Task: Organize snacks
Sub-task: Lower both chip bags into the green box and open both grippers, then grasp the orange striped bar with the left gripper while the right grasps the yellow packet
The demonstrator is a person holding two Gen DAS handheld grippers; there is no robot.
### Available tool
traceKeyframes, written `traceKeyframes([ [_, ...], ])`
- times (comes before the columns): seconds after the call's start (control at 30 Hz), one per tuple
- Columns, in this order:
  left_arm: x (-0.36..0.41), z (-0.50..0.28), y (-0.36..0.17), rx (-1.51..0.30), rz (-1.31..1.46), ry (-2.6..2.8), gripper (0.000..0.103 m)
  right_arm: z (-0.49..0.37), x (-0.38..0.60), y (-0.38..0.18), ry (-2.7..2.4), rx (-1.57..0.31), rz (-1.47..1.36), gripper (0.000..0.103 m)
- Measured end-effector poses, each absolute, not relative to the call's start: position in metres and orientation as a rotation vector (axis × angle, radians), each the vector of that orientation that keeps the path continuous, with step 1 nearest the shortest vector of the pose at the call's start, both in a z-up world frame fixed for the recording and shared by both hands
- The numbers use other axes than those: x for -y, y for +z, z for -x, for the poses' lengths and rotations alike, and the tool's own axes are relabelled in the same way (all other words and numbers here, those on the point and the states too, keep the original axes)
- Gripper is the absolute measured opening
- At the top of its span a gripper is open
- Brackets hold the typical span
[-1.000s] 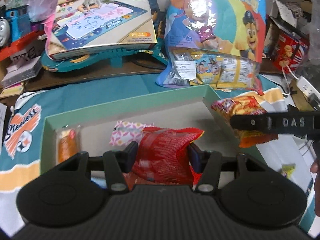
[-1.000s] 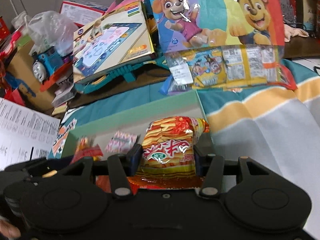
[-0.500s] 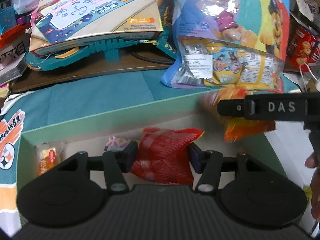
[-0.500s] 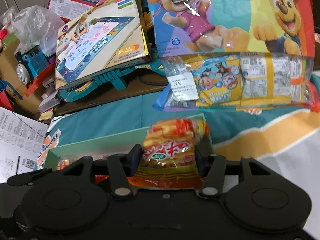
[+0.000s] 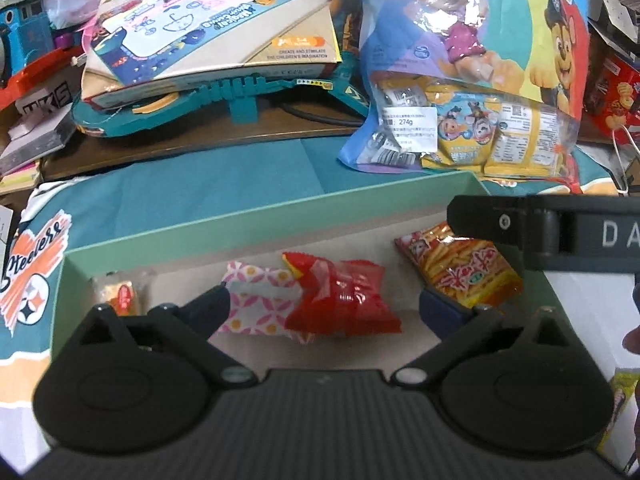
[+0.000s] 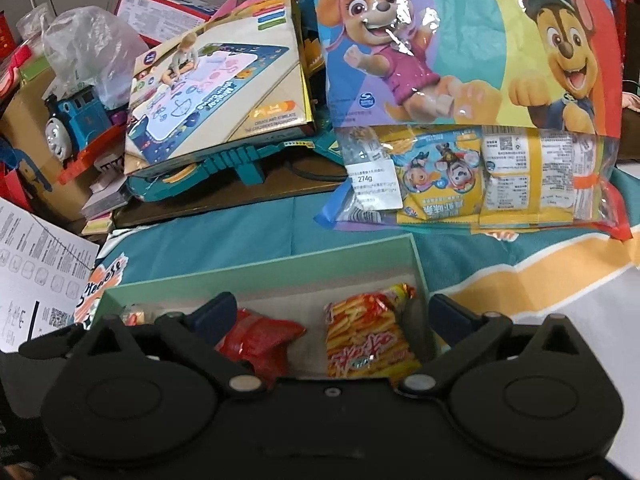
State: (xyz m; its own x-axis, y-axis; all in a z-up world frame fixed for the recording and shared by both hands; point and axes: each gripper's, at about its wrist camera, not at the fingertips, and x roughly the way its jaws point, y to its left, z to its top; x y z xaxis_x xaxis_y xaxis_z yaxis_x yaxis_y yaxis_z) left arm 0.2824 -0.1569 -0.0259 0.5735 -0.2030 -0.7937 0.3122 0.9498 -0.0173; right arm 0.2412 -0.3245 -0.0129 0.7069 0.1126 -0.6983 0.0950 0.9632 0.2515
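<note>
- Both packets lay in the green box [image 5: 256, 216]: red packet [image 5: 344, 304], fries packet [image 6: 364, 332].
- Left gripper [image 5: 324, 308] and right gripper [image 6: 332, 316] gaped wide, holding nothing.
- Next, probably: fetch another snack.

Both wrist views look forward and down, close over the green box [image 5: 256, 216] [image 6: 256, 276] they share
</note>
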Motion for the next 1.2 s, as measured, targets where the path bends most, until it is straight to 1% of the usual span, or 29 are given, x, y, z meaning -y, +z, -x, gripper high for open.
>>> traceKeyframes([
  [0.3, 0.146, -0.235, -0.005, -0.902, -0.123, -0.320, 0.103, -0.187, 0.323, 0.003, 0.036, -0.783, -0.328, 0.103],
  [0.57, 0.135, -0.177, 0.000, -0.911, -0.130, -0.335, 0.103, -0.125, 0.322, 0.010, 0.030, -0.773, -0.367, 0.103],
  [0.9, 0.134, -0.120, -0.028, -1.004, -0.149, -0.345, 0.103, -0.055, 0.328, -0.020, -0.001, -0.892, -0.371, 0.103],
  [1.2, 0.179, -0.104, -0.064, -1.026, -0.255, -0.324, 0.103, -0.016, 0.361, -0.042, -0.052, -0.902, -0.465, 0.103],
])
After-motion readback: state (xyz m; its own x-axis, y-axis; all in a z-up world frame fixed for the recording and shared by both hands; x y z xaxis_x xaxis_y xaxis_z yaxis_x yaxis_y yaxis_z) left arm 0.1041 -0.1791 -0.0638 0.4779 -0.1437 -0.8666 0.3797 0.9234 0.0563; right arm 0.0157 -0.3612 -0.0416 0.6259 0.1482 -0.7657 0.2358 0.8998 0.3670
